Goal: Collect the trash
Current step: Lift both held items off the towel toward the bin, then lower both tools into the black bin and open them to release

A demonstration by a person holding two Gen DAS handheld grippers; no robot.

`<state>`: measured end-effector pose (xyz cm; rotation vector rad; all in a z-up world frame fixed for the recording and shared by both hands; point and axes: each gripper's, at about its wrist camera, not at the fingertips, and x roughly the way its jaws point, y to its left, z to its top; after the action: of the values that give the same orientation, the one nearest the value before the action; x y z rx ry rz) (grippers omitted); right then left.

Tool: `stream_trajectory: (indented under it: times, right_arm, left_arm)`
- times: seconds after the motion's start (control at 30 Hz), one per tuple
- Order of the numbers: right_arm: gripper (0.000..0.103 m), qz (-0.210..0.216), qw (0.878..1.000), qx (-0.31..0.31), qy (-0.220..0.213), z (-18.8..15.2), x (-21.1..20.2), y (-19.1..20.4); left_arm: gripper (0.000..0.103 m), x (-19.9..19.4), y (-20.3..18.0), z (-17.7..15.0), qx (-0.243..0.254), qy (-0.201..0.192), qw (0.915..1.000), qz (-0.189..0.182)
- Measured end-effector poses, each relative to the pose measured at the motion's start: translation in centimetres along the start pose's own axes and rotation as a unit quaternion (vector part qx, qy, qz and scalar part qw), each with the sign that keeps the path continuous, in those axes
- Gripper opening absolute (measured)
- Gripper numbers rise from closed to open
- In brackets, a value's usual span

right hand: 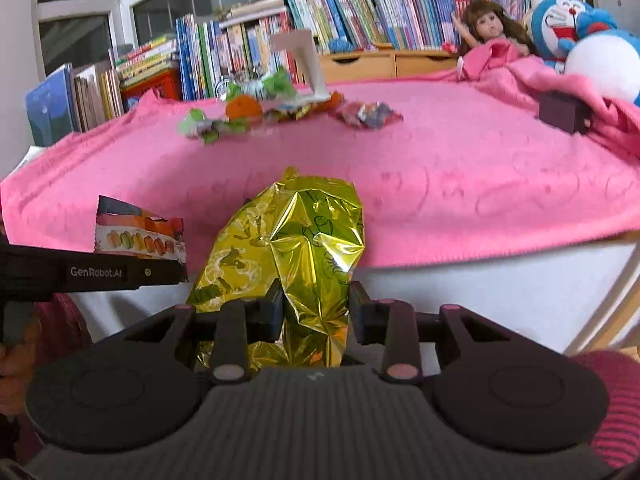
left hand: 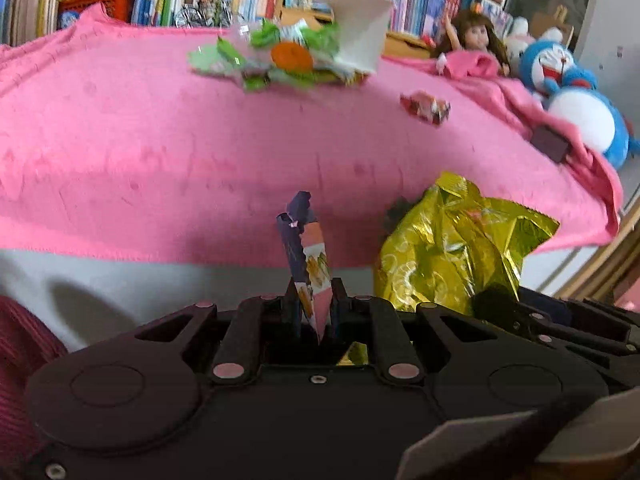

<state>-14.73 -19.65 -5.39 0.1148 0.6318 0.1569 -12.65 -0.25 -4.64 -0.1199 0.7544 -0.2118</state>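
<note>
The left gripper (left hand: 314, 300) was clamped nearly shut on a thin printed wrapper (left hand: 306, 256) standing up from its jaws. Just to its right, the right gripper (right hand: 316, 306) was partly closed around a crumpled gold foil bag (right hand: 296, 240), pads pressing the foil. Both pieces hung off the near edge of the pink blanket (right hand: 460, 184). Done well, carrying them off called for steady grips and keeping the loose foil from snagging. The left gripper's finger read "GenRobot.AI"; the wrapper showed a row of sweets, its text illegible. Far ahead lay more trash: green wrappers with an orange piece (right hand: 240, 114), a white paper cup (left hand: 360, 32) and a red wrapper (left hand: 426, 107).
</note>
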Motion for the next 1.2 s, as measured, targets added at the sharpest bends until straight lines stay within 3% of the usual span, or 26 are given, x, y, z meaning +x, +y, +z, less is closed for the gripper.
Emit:
stream_trajectory:
  times: [0.3,0.7,0.87,1.2]
  right_arm:
    - [0.037,-0.003,0.998,0.002,0.069,-2.7,1.7,0.2]
    - [0.038,-0.031,0.986,0.014,0.161,-5.5,5.8,-0.5]
    - [0.038,-0.033,0.985,0.017,0.17,-5.6,6.5,-0.3]
    - [0.04,-0.029,0.984,0.021,0.176,-5.3,7.1,-1.2]
  left_arm:
    - [0.012,2.5,-0.3,-2.8,0.024,0.061,0.9978,0.002]
    - [0.013,7.8,0.4,-5.2,0.047,0.153,0.9869,0.024]
    - [0.013,9.2,0.8,-5.5,0.044,0.177,0.9829,0.025]
    - [0.016,10.1,-0.2,-5.8,0.047,0.186,0.9811,0.025]
